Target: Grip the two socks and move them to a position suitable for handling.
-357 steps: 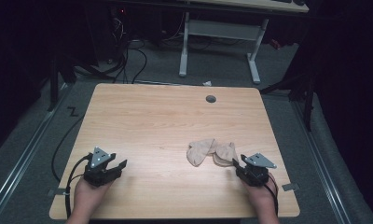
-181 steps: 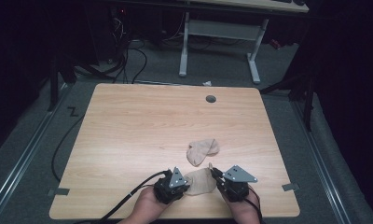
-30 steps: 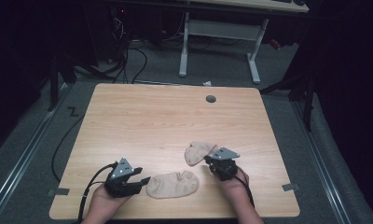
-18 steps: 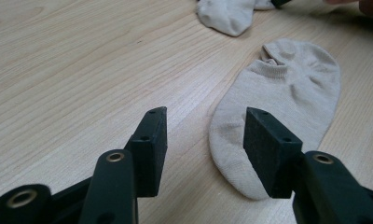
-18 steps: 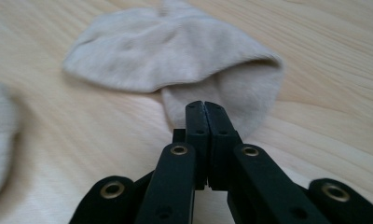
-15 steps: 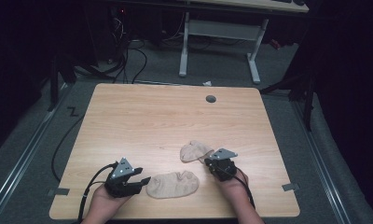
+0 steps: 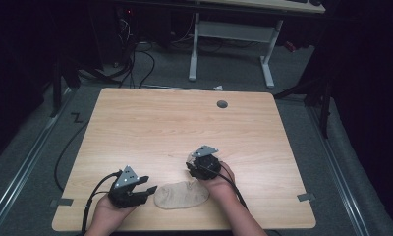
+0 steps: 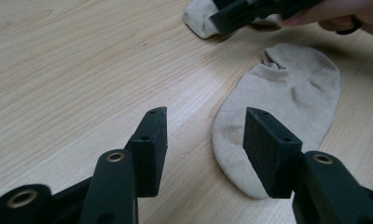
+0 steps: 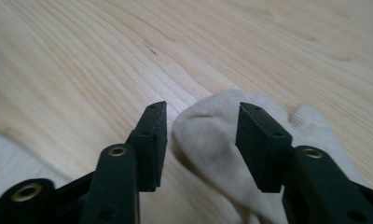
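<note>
Your right gripper (image 7: 196,167) has slid onto the second sock (image 9: 250,154), which now sits between its parted jaws, not yet pinched. Your left gripper (image 7: 146,190) waits, jaws apart and empty, the flat sock (image 7: 181,194) just off its tips. A grab looks close.

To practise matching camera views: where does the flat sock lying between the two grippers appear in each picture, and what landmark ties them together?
High view: flat sock near the table's front edge, between the grippers.
Left gripper view: right of centre, partly behind the right-hand jaw.
Right gripper view: probably the blurred pale patch at the lower left edge.
Landmark: the right gripper, just beyond the sock.
</note>
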A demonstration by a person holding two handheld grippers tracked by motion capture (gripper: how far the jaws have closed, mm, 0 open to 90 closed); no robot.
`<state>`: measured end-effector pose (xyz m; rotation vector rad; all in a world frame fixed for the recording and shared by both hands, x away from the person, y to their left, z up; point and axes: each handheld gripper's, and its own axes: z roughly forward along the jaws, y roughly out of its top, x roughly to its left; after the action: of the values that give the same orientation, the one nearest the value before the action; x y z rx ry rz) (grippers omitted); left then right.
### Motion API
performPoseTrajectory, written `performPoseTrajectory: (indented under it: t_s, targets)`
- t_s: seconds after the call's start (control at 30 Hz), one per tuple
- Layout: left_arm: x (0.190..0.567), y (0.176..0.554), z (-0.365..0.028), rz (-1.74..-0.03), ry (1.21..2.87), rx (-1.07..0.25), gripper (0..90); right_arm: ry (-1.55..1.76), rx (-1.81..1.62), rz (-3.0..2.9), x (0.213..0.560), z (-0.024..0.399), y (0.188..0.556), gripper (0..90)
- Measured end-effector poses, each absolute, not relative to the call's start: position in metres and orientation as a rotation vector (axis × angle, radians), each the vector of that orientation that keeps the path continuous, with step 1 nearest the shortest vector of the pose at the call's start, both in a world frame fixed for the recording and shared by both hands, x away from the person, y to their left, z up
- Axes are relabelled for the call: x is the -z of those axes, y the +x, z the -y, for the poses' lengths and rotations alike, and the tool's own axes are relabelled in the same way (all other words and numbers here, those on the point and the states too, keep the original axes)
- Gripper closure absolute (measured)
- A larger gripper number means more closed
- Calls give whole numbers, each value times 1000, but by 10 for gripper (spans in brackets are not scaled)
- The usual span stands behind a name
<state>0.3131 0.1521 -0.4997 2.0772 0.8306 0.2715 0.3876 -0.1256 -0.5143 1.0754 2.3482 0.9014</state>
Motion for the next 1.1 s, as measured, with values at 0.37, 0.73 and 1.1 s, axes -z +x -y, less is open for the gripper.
performPoseTrajectory:
  t_s: [0.37, 0.73, 1.1]
  targets:
    - [502, 312, -152, -828, 2089, -267, 500, 1075, -953, -2276, 510, 130, 390, 858]
    - [502, 311, -147, -826, 2089, -262, 499, 1202, -1143, -2066, 487, 189, 381, 854]
    - [504, 309, -143, -807, 2109, -258, 500, 1406, -1142, -1944, 498, 258, 380, 843]
